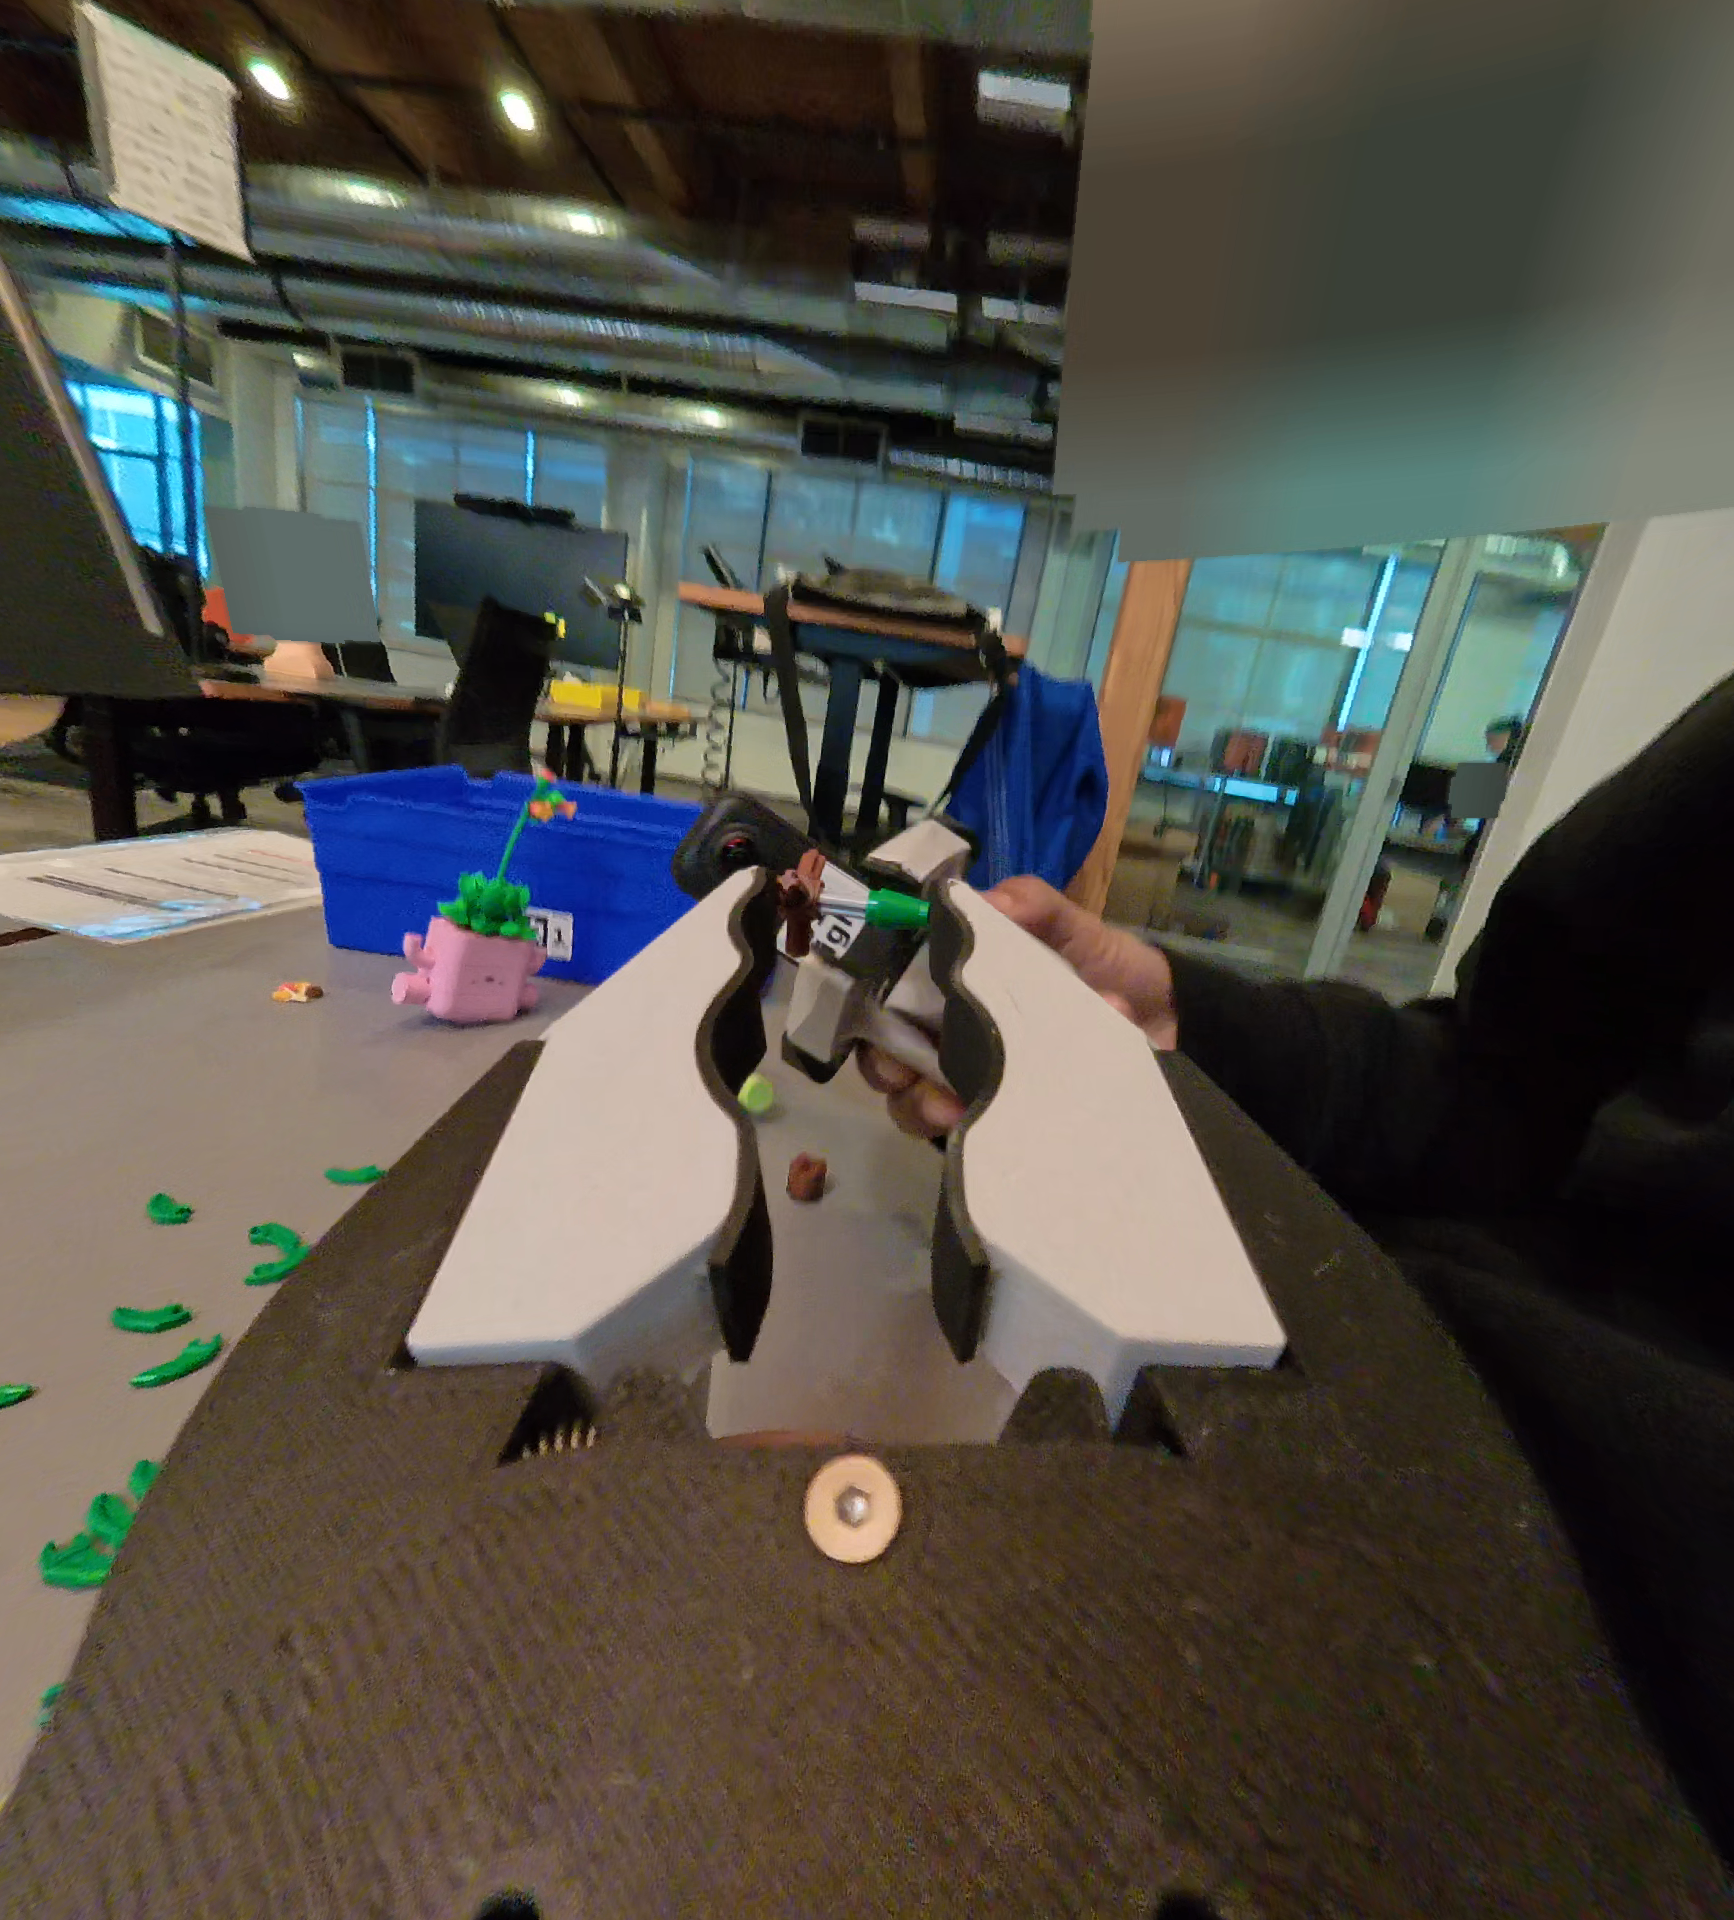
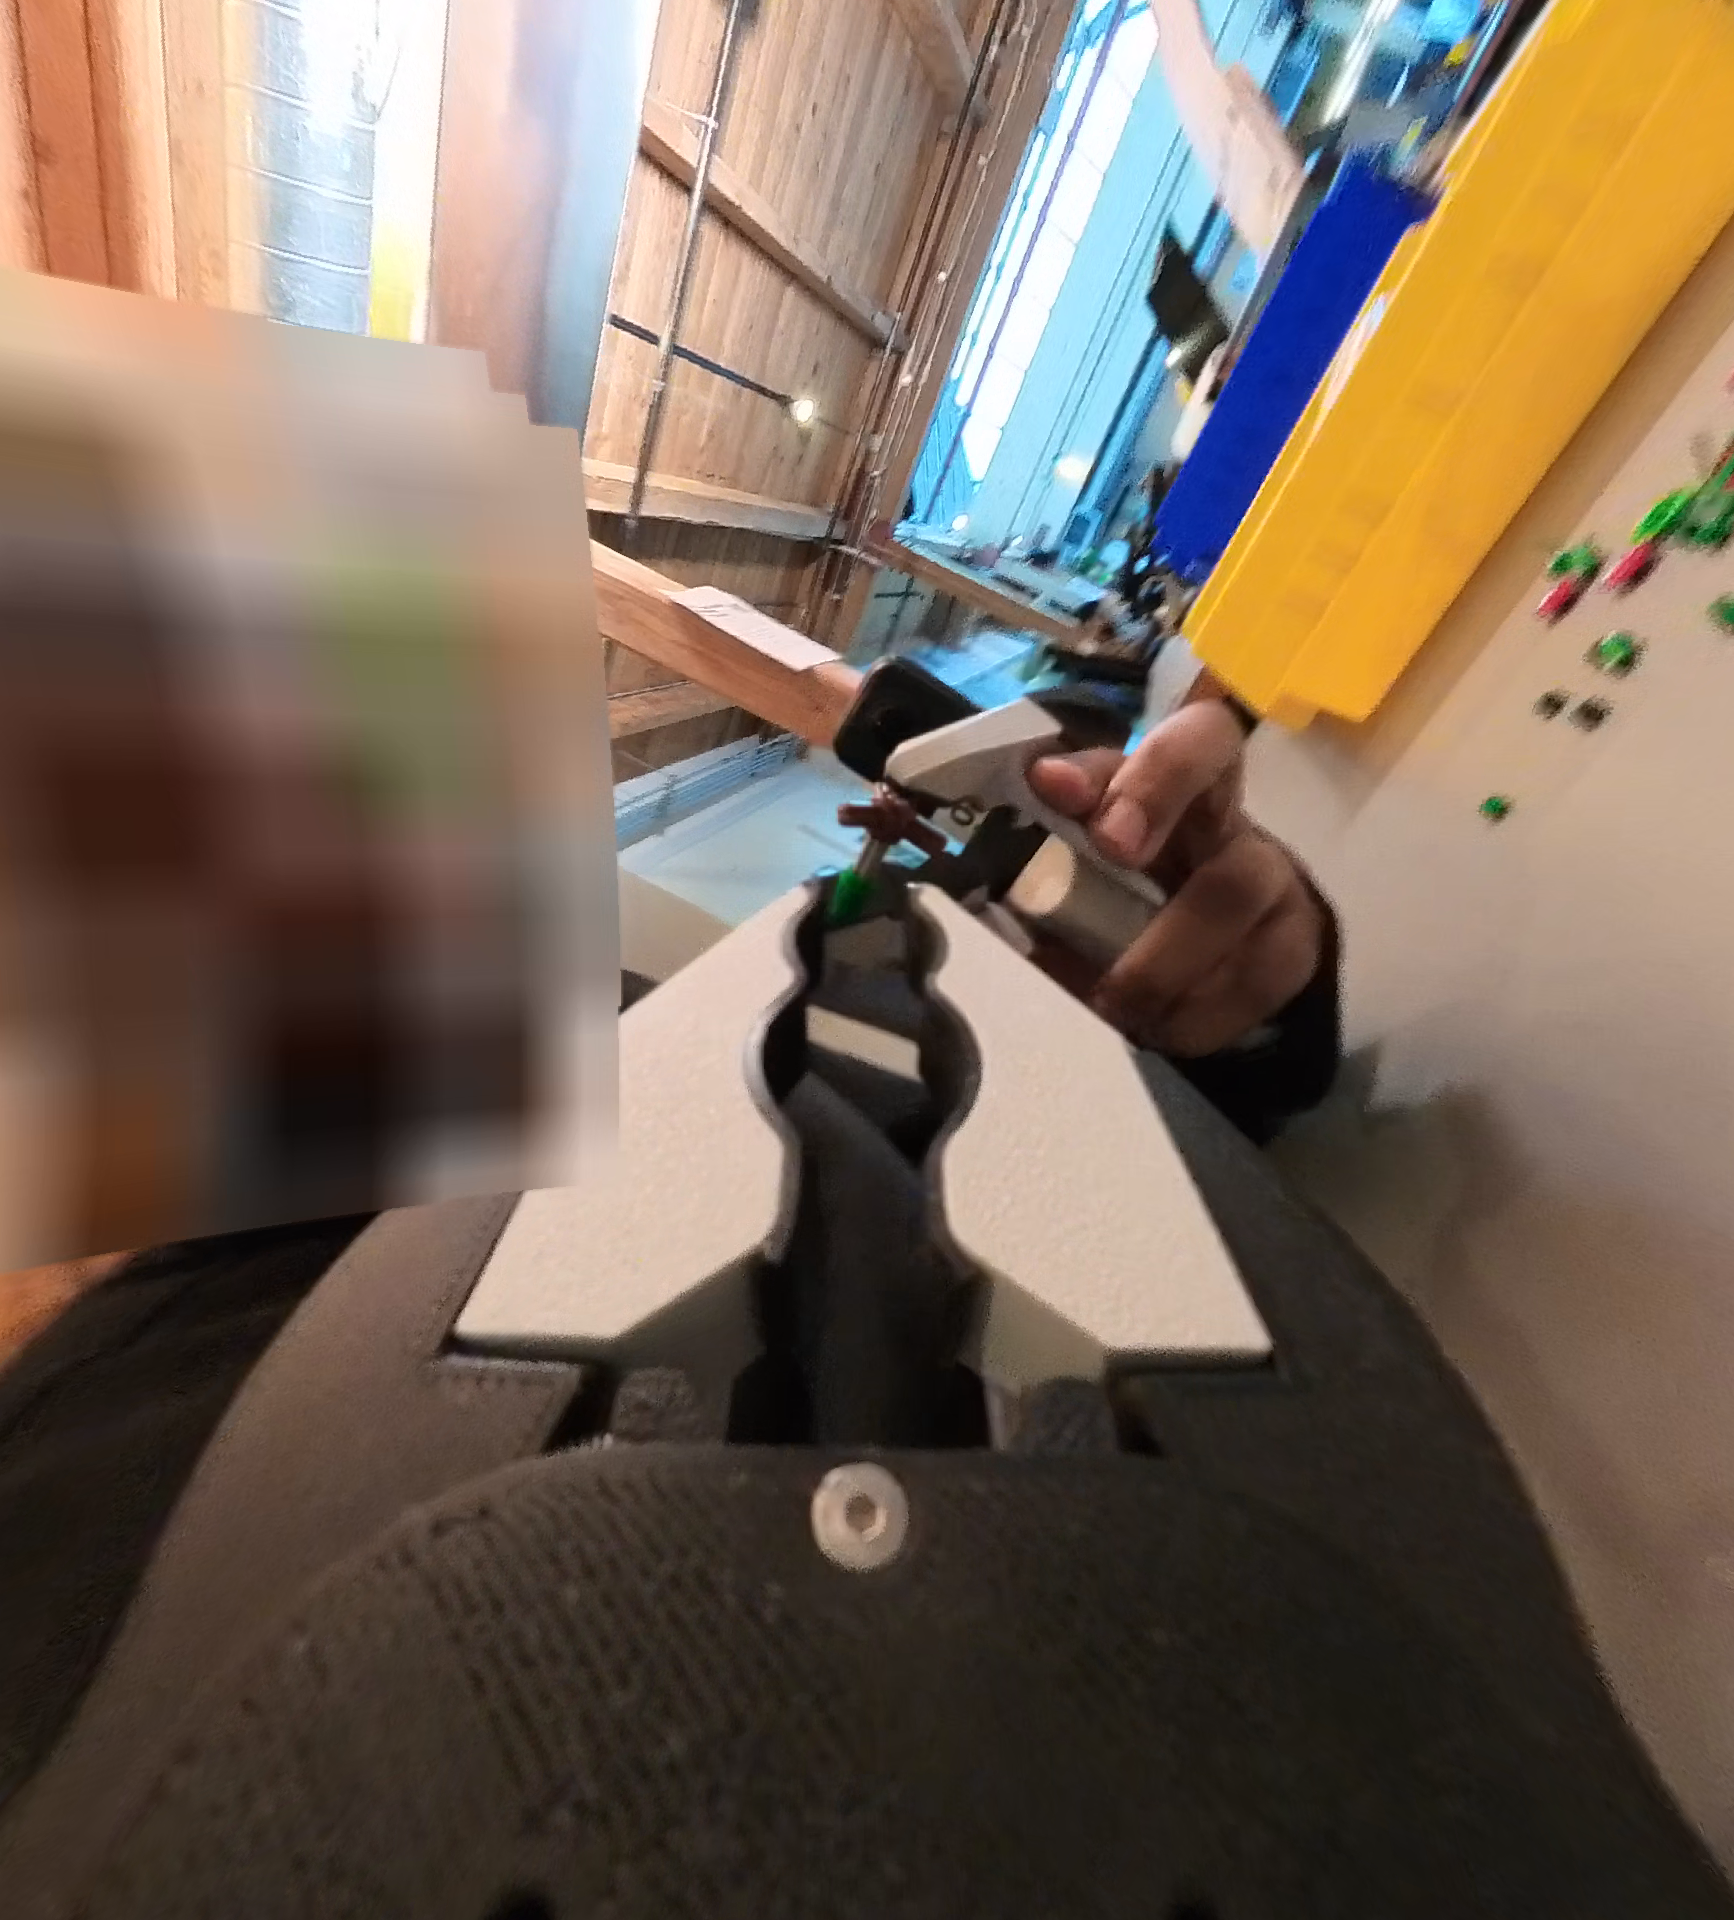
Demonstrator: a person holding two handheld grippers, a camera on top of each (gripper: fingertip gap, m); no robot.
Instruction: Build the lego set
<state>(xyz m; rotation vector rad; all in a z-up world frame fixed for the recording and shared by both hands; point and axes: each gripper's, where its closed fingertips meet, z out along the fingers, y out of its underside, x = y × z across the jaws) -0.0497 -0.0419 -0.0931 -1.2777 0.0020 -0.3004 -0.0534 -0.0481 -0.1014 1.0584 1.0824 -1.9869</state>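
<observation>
My right gripper is shut on the green end of a small stem. A thin grey rod runs from that end to a brown branch piece. In the left wrist view the stem and the brown piece lie across the tip gap of my left gripper. Its jaws stand partly apart, and the brown piece touches the left fingertip. I cannot tell whether the jaws grip it. A pink pot with a green plant and flower stands on the grey table.
A blue bin stands behind the pot. Green leaf pieces lie at the left, with a lime stud and a brown piece below the grippers. A yellow bin and scattered green and red pieces show in the right wrist view.
</observation>
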